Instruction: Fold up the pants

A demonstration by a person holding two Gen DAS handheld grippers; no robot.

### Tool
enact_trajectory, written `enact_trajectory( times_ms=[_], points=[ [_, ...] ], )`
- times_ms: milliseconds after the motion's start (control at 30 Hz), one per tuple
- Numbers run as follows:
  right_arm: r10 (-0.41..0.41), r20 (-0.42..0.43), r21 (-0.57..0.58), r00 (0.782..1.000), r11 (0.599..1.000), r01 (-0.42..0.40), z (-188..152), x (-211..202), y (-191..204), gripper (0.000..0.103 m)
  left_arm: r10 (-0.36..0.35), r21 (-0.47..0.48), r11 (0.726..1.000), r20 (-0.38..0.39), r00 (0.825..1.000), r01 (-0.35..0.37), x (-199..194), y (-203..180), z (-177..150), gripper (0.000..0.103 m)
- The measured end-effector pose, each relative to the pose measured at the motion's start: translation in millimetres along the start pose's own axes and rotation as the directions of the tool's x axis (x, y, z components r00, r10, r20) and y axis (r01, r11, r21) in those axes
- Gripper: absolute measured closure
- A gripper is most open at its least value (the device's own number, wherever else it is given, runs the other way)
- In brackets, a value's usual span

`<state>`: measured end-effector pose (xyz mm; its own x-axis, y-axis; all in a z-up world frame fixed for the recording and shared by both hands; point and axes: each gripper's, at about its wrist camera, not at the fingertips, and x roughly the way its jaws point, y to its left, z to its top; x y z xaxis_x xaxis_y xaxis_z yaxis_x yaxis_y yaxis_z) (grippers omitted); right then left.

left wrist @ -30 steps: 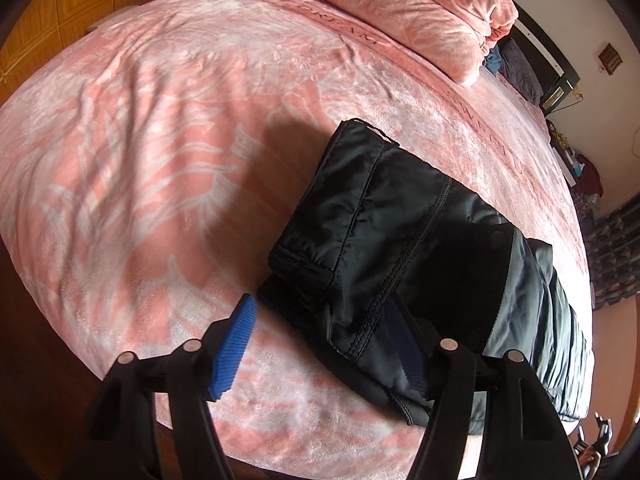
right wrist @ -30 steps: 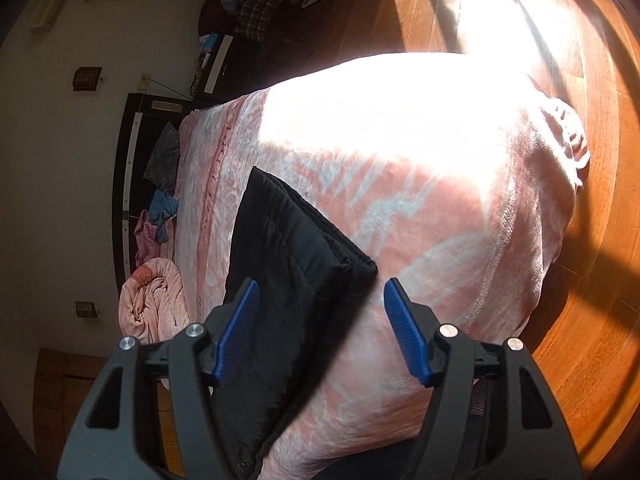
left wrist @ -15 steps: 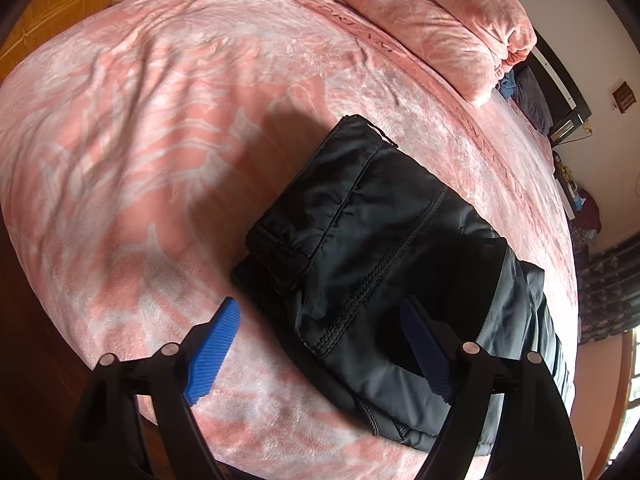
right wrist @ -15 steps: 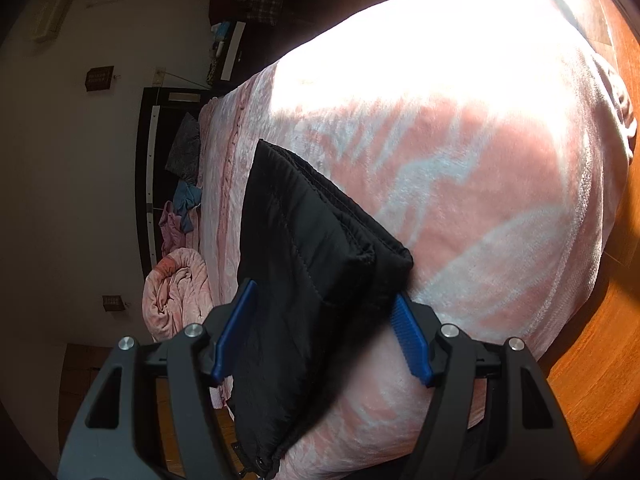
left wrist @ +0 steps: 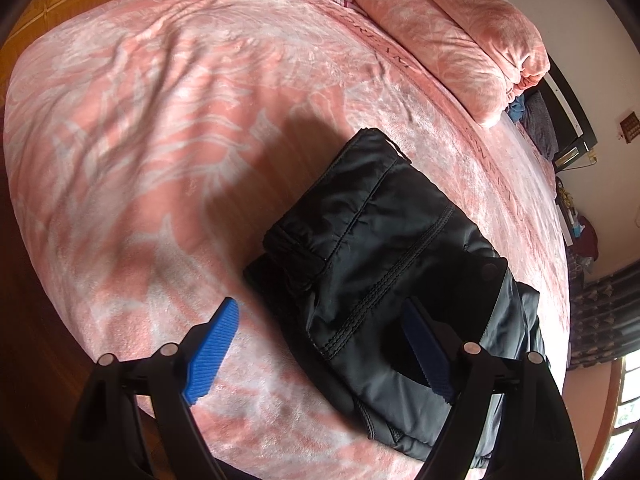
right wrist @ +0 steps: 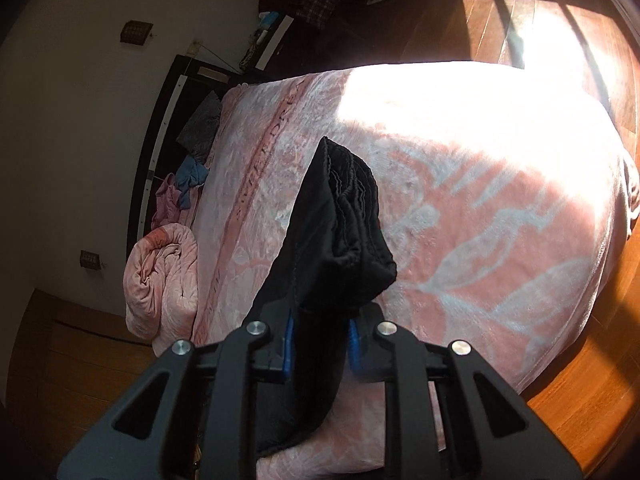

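1. Right wrist view: the right gripper (right wrist: pixel 320 340) has its jaws closing, and the blue pads (right wrist: pixel 289 346) pinch a thick bunch of the black pants (right wrist: pixel 332 240) at lower centre of the frame; the gathered cloth rises from the jaws toward mid-frame, its layered edge uppermost.
2. Beyond the pants lies the bed (right wrist: pixel 500 200) under a pink patterned blanket, sunlit at upper right; a rolled pink quilt (right wrist: pixel 162 276) sits at the left, and wooden floor (right wrist: pixel 592 400) shows at lower right.
3. Left wrist view: the left gripper (left wrist: pixel 324 346) has its jaws wide apart with nothing clamped; one blue pad (left wrist: pixel 212 354) is over the bare blanket at lower left, the other over the pants.
4. The folded pants (left wrist: pixel 384 260) lie flat on the bed (left wrist: pixel 160 120), right of centre; the pink quilt (left wrist: pixel 452 28) lies at the top right.
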<state>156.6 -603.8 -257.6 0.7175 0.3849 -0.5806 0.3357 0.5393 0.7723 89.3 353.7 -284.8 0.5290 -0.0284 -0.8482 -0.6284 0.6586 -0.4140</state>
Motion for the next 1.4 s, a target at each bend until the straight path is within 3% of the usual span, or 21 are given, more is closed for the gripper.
enact_trajectory(
  times_ms=[133, 333, 533, 833, 1167, 1400],
  points=[
    [-0.056, 0.024, -0.126, 0.998, 0.99, 0.058, -4, -8, 47, 0.085, 0.008, 0.004, 1.0, 0.011, 1.0, -0.008, -3, 3, 0, 0.019],
    [-0.132, 0.068, -0.312, 0.989, 0.939, 0.147, -21, -14, 121, 0.085, -0.005, 0.003, 1.0, 0.019, 1.0, 0.005, -7, 9, 0, 0.018],
    [-0.203, 0.113, -0.491, 0.973, 0.839, 0.232, -49, -9, 185, 0.086, -0.028, -0.015, 0.999, 0.029, 0.999, 0.028, -10, 17, -2, 0.016],
    [-0.246, 0.178, -0.65, 0.953, 0.697, 0.301, -96, 5, 255, 0.086, -0.046, 0.01, 0.999, 0.026, 0.999, 0.046, -10, 19, -7, 0.016],
    [-0.257, 0.219, -0.756, 0.941, 0.566, 0.33, -150, 29, 306, 0.087, -0.043, 0.091, 0.995, 0.011, 0.999, 0.042, -16, 11, -10, 0.015],
    [-0.256, 0.237, -0.818, 0.937, 0.467, 0.335, -195, 50, 340, 0.088, -0.056, 0.09, 0.994, 0.013, 0.998, 0.055, -22, 15, -12, 0.014]
  ],
)
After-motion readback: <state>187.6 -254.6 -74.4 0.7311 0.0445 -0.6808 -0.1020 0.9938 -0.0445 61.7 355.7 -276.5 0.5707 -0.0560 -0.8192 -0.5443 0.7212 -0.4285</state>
